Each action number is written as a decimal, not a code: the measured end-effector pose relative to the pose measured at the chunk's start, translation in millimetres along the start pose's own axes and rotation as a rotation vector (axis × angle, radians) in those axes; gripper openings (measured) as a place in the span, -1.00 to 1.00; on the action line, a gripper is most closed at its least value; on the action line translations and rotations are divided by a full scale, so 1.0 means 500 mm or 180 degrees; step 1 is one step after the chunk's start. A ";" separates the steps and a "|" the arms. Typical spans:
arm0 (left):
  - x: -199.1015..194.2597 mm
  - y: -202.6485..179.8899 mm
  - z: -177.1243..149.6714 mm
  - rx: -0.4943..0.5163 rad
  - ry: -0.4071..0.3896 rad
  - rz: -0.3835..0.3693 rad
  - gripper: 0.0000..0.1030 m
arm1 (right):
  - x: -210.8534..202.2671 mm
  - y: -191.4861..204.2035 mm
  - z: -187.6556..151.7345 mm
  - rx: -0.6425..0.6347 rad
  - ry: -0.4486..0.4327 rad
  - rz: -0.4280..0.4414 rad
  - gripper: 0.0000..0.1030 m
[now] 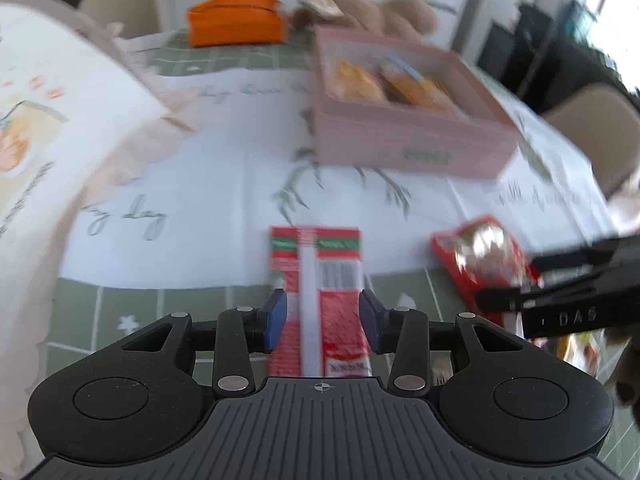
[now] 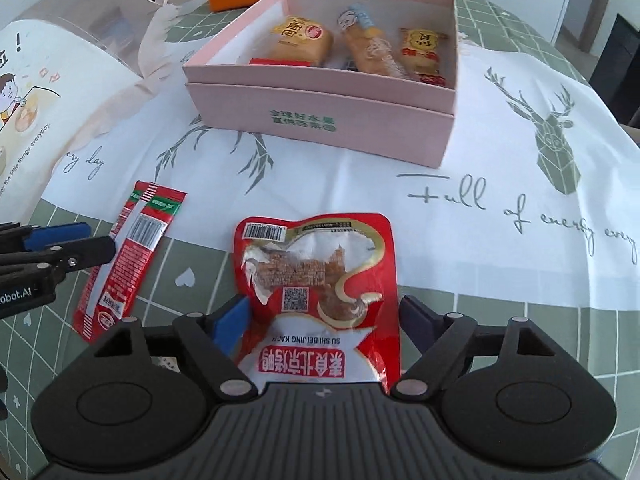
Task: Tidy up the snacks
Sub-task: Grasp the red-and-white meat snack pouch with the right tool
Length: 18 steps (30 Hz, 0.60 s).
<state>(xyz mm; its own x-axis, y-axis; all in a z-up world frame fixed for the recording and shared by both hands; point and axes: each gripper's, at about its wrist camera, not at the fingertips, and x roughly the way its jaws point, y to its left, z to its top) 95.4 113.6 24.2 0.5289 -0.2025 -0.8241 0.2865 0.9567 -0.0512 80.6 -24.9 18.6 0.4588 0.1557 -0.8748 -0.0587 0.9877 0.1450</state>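
Found left gripper (image 1: 323, 312) spread, blue pads standing either side of the narrow red sachet (image 1: 336, 276) at lower centre of the left wrist view; could not tell whether the pads touched its edges. Noted the sachet lying flat on the tablecloth (image 1: 224, 184), long axis running straight up the frame, in line with the fingers, so that a closing would grip across its short width. Found right gripper (image 2: 326, 316) likewise spread, with the wide red pouch (image 2: 316, 276) lying flat between the pads at lower centre of the right wrist view, near end hidden under the gripper body, far end pointing up the frame. Noted the pouch nearly filling the gap: left pad at or against its edge, right pad just clear. Located the pink box (image 2: 320, 96) at upper centre of the right wrist view, open, holding three wrapped snacks (image 2: 360, 48) along its far side, near half bare. Located the same box at upper right of centre in the left wrist view, blurred. Judged the box to lie directly ahead of the right gripper and ahead-right of the left, hence nearer in line to the right. Judged neither packet lifted yet.
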 end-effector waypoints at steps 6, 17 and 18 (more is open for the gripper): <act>0.025 -0.067 -0.008 0.0511 0.0136 0.0216 0.33 | 0.002 0.010 -0.012 -0.0159 -0.0007 -0.0040 0.83; 0.050 0.002 0.018 0.0122 0.0170 0.0283 0.53 | 0.009 0.032 -0.057 -0.0438 -0.0188 -0.0123 1.00; 0.054 0.000 0.020 0.0123 0.0169 0.0263 0.64 | 0.008 0.032 -0.058 -0.0453 -0.0181 -0.0113 1.00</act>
<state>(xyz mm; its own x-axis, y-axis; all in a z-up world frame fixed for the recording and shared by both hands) 117.8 106.2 7.7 0.5093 -0.1109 -0.8534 0.2746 0.9608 0.0391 55.7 -8.1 3.9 0.5120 0.1236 -0.8500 -0.1648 0.9853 0.0440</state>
